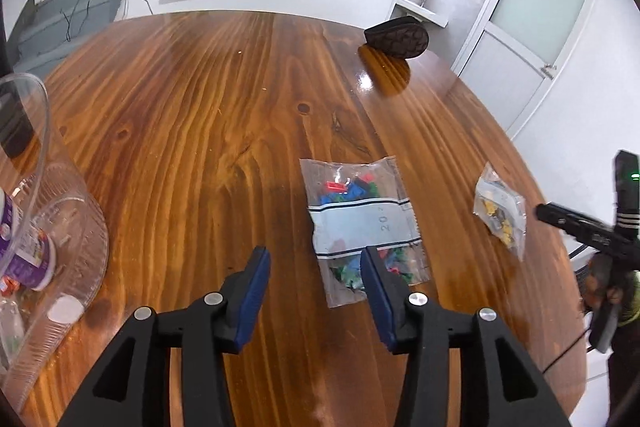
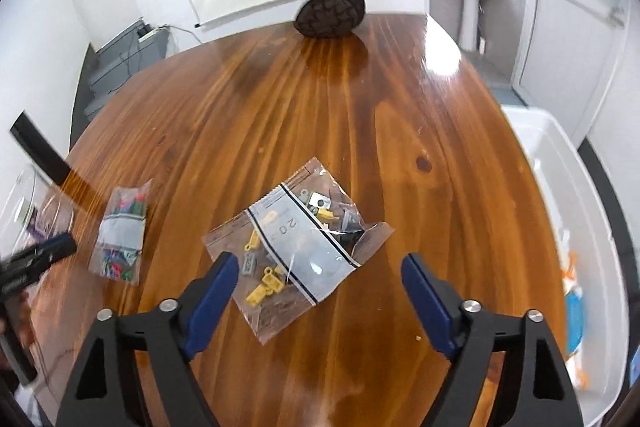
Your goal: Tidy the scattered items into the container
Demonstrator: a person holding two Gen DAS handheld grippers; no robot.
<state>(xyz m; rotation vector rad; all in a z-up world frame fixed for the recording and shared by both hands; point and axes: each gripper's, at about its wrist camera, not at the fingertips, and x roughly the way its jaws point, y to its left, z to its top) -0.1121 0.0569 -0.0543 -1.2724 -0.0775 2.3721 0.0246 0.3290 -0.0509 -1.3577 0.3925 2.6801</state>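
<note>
your left gripper [image 1: 316, 269] hangs with jaws apart over the clear bag of red, blue and green bricks [image 1: 362, 227] mid-table; your right gripper [image 2: 318, 277], jaws apart too, hovers above the clear bag of yellow pieces [image 2: 298, 251]; the clear plastic container [image 1: 48, 227] sits at the wooden table's [image 1: 208, 115] left edge.

Left hand-held gripper [image 1: 316, 273] raised above bench [image 1: 192, 115], blue-padded fingers [image 1: 254, 291] spread wide, nothing between them. Right hand-held gripper [image 2: 318, 281] likewise aloft, tilted down, blue-padded fingers [image 2: 428, 301] parted wider, empty. Each gripper glimpsed at edge of other's view.
</note>
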